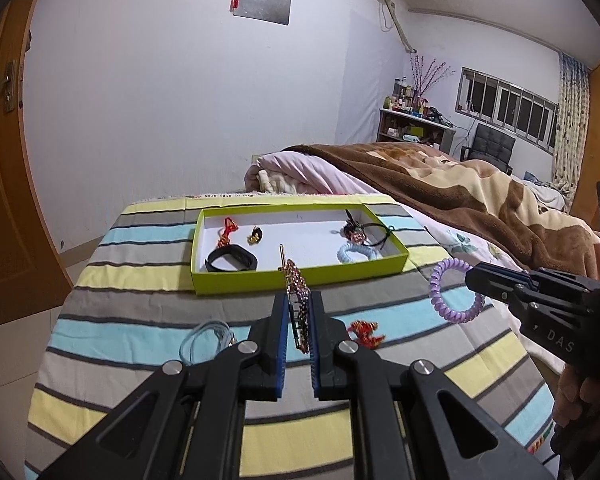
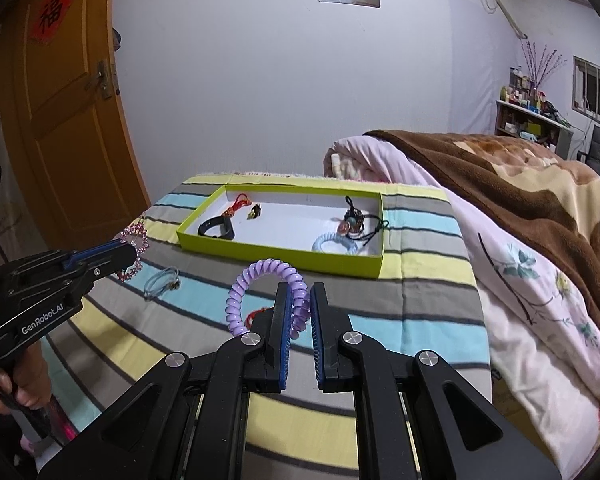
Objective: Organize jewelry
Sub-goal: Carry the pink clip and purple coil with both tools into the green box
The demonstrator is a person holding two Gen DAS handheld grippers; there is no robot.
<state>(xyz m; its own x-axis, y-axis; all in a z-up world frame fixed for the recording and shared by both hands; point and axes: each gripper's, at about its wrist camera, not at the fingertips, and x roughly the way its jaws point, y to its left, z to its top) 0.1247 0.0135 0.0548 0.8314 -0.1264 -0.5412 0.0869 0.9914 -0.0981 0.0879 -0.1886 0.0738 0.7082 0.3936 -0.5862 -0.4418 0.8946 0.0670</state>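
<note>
Two grippers: the left gripper (image 1: 299,320) has its jaws closed on one pink beaded hairpin (image 1: 296,296), and the right gripper (image 2: 300,312) on one purple spiral hair tie (image 2: 260,280). Both are above the striped cloth (image 1: 140,280), before the green box (image 1: 300,276) at its far edge. The box contains five pieces, two lie on the cloth, and the red one (image 1: 364,332) is blurred.

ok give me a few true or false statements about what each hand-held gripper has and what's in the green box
1. The right hand-held gripper grips a purple spiral hair tie. True.
2. The left hand-held gripper is empty. False: it is shut on a pink beaded bracelet.
3. A black wristband lies in the green box. True.
4. The light blue spiral hair tie lies on the striped cloth outside the box. False: it is inside the box.
5. A small red ornament lies on the striped cloth. True.
</note>
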